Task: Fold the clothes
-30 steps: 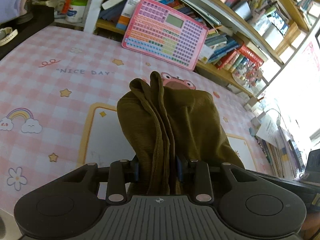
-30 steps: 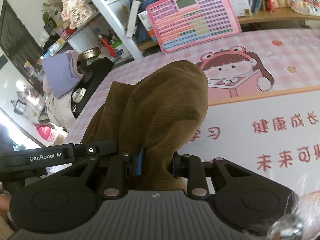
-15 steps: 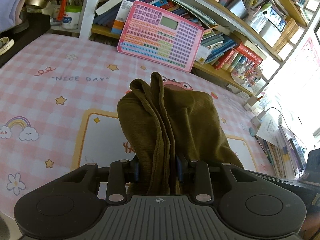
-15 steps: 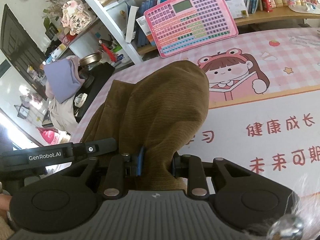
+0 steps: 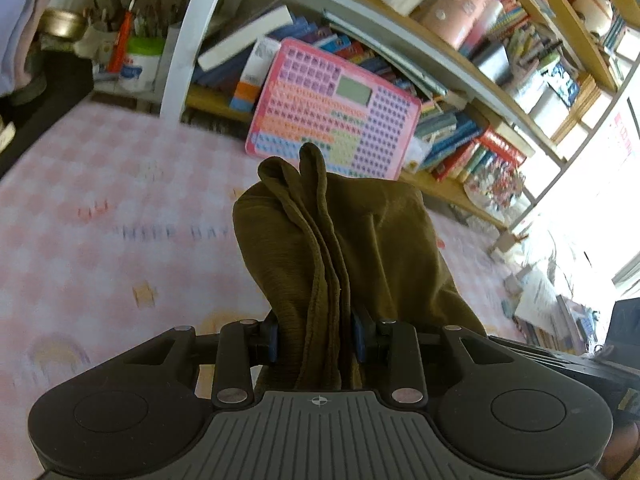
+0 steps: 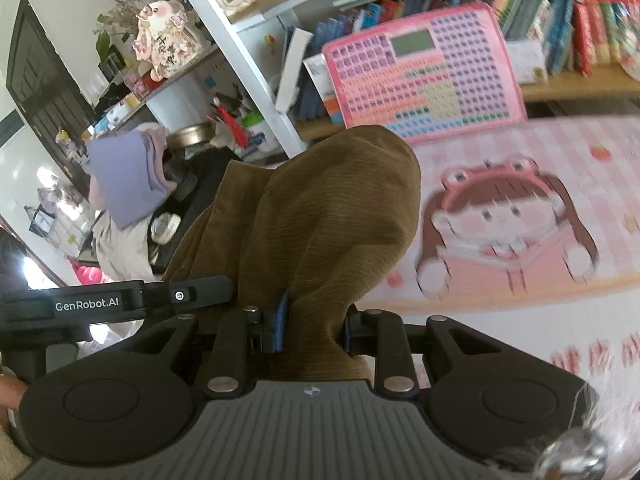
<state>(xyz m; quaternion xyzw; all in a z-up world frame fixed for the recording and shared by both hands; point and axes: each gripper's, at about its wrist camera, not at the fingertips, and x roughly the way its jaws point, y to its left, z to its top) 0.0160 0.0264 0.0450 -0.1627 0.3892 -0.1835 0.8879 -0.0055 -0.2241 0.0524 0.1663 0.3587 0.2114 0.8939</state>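
An olive-brown corduroy garment (image 5: 360,240) is bunched in several folds and held up over the pink checked table mat (image 5: 100,200). My left gripper (image 5: 316,340) is shut on its folded edge, the cloth rising ahead of the fingers. In the right wrist view the same garment (image 6: 332,220) bulges over my right gripper (image 6: 314,332), which is shut on another bunch of it. The other gripper's black body (image 6: 120,300) shows at the left of that view. The cloth hides the fingertips in both views.
A pink keyboard toy (image 5: 336,108) leans against the bookshelf (image 5: 460,80) behind the table. The mat's cartoon girl print (image 6: 508,224) lies right of the garment. A lavender cloth pile (image 6: 124,176) sits on a dark surface at the left. Books and papers (image 5: 540,300) lie at the right.
Both grippers have tilted upward and moved toward the shelf with the garment still clamped; the shelf and pink toy now fill more of each view, and the mat is motion-blurred.
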